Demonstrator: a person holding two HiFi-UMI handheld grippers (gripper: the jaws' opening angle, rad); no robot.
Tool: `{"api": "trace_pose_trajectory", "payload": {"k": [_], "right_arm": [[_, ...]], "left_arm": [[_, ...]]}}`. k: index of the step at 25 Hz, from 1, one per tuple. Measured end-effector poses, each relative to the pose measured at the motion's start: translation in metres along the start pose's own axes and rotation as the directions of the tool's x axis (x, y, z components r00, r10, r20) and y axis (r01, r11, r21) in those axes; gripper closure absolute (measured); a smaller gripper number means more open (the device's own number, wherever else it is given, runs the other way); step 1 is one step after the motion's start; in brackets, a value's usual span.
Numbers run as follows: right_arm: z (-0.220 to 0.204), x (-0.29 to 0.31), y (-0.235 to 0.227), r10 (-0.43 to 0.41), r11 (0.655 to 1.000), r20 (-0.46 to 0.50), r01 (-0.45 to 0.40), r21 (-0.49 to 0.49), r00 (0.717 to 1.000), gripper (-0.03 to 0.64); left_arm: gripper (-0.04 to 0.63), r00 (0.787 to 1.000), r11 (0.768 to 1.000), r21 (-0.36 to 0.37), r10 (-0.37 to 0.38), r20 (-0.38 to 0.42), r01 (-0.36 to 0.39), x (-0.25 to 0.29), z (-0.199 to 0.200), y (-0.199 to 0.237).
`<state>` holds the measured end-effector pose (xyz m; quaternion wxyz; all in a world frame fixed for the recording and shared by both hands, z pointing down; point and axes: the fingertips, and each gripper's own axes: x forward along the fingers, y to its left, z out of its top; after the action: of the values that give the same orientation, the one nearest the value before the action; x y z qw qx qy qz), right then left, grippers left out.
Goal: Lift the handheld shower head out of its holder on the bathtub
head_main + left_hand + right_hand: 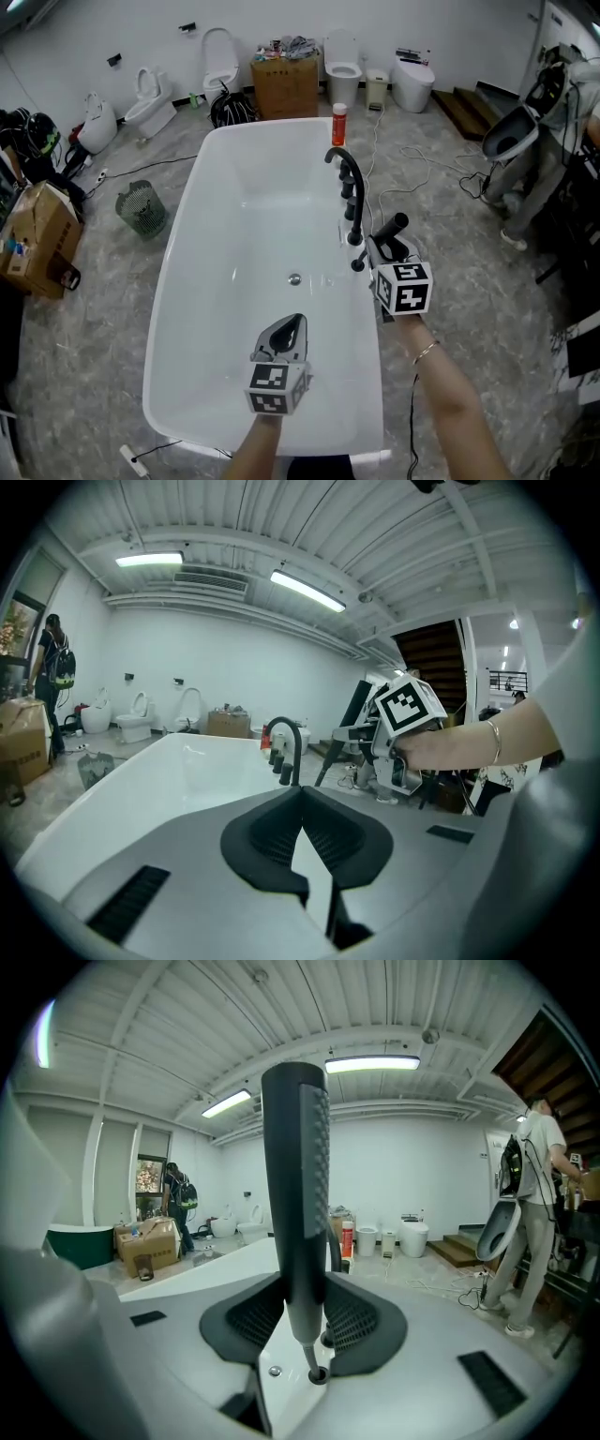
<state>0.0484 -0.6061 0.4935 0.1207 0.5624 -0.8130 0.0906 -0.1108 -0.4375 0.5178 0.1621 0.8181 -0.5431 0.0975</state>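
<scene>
The black handheld shower head (295,1194) stands upright between the pads of my right gripper (305,1283), which is shut on its handle. A thin hose runs from the handle's foot down into the round holder (319,1374) on the bathtub rim. In the head view the shower head (392,228) is held above the tub's right rim, close to the black faucet (347,173), with my right gripper (382,247) behind it. My left gripper (292,325) hangs over the white bathtub (178,281), jaws together and empty. In its own view the left gripper (300,794) faces the faucet (286,738).
An orange bottle (338,122) stands on the tub's far rim. Toilets (220,56) and a cardboard box (284,84) line the back wall. A wire bin (141,206) and another box (42,239) sit left. A person (539,1194) stands right, cables (422,164) on the floor.
</scene>
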Motion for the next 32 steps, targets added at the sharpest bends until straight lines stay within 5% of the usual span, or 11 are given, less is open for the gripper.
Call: {"api": "trace_pose_trajectory", "payload": {"k": [19, 32], "right_arm": [[0.113, -0.152, 0.047, 0.016, 0.998, 0.124, -0.008, -0.059, 0.992, 0.482], [0.144, -0.225, 0.072, 0.02, 0.999, 0.169, -0.012, -0.047, 0.985, 0.482]], "left_arm": [[0.575, 0.994, 0.997, 0.069, -0.022, 0.107, 0.015, -0.116, 0.065, -0.048], [0.575, 0.99, 0.997, 0.073, -0.034, 0.136, 0.024, -0.175, 0.085, -0.066]]}}
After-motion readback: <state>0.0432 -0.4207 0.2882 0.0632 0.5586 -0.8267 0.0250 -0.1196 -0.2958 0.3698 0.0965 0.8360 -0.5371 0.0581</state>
